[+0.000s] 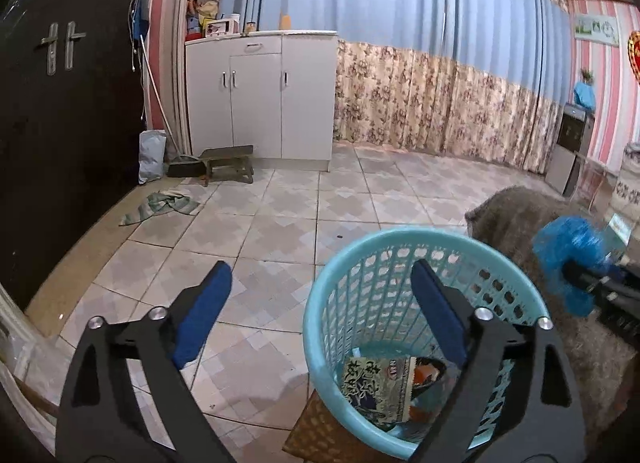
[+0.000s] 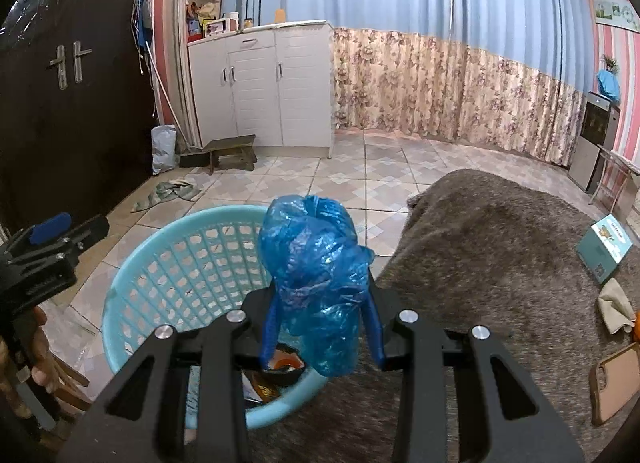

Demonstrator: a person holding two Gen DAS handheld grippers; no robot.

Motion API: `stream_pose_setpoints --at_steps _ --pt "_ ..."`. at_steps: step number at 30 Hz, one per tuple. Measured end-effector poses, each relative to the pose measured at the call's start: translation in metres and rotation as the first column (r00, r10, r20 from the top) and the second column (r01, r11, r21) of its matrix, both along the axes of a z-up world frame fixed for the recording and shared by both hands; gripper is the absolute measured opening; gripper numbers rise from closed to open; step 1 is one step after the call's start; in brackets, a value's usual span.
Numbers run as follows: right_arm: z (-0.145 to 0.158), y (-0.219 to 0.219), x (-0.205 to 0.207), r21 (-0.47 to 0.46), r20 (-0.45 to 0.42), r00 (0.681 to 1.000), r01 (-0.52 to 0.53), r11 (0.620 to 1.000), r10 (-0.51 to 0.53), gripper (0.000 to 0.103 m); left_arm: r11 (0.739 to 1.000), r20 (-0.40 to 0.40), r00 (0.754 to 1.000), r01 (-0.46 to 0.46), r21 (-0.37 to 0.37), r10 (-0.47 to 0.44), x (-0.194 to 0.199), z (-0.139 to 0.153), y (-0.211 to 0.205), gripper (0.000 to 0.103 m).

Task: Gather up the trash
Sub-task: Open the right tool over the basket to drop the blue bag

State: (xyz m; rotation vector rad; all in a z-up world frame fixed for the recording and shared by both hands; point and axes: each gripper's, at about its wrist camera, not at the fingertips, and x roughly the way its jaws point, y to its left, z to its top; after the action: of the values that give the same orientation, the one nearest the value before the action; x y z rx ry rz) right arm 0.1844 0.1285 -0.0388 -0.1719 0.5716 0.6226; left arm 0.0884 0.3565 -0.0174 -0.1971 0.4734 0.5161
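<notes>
Blue crumpled plastic bag (image 2: 316, 283) is pinched in our right gripper (image 2: 322, 333) at the near rim of the teal basket (image 2: 132, 279), while our left gripper (image 1: 320, 323) gapes empty above it, so next we judge: release.

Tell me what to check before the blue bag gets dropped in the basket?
1. Right gripper has hold of the crumpled blue plastic bag: ok, its pads press on both sides.
2. Bag is over the turquoise basket: cannot tell for sure; in the right wrist view it hangs about over the near rim, by the edge of the grey furry blanket.
3. Left gripper is out of the way: not ok, it hangs open over the basket mouth.
4. Basket has room: ok, only a printed wrapper and a few bits lie at the bottom.
5. Basket stands upright: ok.
</notes>
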Motion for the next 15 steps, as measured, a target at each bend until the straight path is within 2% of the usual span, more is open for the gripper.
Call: stream_pose_setpoints --at_steps 2,4,6,10,15 --pt "-0.002 0.008 0.001 0.007 -0.005 1.000 -0.006 1.000 0.006 0.036 1.000 0.011 1.000 -0.004 0.001 0.004 0.000 0.003 0.000 0.091" --pt "-0.003 0.013 0.002 0.013 -0.003 1.000 -0.006 1.000 0.006 0.043 1.000 0.015 1.000 -0.010 0.001 0.010 0.000 0.005 -0.001 0.091" --pt "-0.005 0.018 0.001 0.027 0.007 1.000 -0.001 1.000 0.001 0.067 1.000 0.019 1.000 -0.013 -0.005 0.013 0.000 0.005 -0.002 0.091" --pt "-0.008 0.023 0.000 0.028 0.032 0.999 0.000 1.000 -0.001 0.072 1.000 0.016 1.000 -0.018 0.000 0.018 0.001 0.005 -0.003 0.092" --pt "-0.002 0.013 0.001 0.043 0.055 0.998 0.027 0.999 -0.029 0.090 1.000 0.015 1.000 -0.022 -0.009 0.022 0.003 0.007 -0.006 0.093"
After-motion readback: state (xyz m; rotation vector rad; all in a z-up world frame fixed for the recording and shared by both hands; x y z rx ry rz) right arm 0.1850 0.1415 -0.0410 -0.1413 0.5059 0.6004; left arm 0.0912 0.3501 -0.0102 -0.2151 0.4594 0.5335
